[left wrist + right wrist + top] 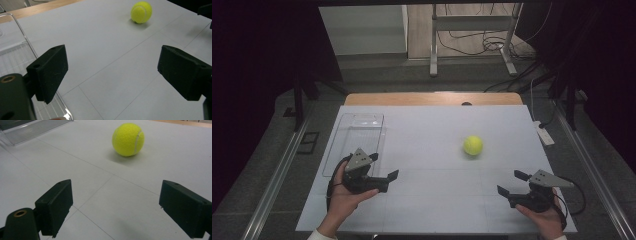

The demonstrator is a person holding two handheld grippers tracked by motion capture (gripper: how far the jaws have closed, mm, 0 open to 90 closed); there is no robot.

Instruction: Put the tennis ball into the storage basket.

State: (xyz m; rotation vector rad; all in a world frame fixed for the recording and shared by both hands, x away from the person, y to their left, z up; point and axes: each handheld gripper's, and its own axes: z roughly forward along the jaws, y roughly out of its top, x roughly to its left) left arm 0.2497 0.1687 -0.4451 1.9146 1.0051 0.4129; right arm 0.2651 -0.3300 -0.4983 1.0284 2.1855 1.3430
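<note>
Your left gripper [383,167] rests near the table's [432,210] front left, jaws spread wide and empty, beside the clear tray [343,145]. Your right gripper [512,183] sits front right, jaws likewise spread and empty. The tennis ball [473,145] lies on the table, nearer your right gripper and apart from both.

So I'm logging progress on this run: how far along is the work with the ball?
Nothing looks done yet. The yellow tennis ball lies alone on the white table, apart from the clear plastic tray. In hand: the right gripper faces the ball with jaws wide open; the left gripper sits open beside the tray. Left: reaching, gripping and moving the ball, probably to the tray.
</note>
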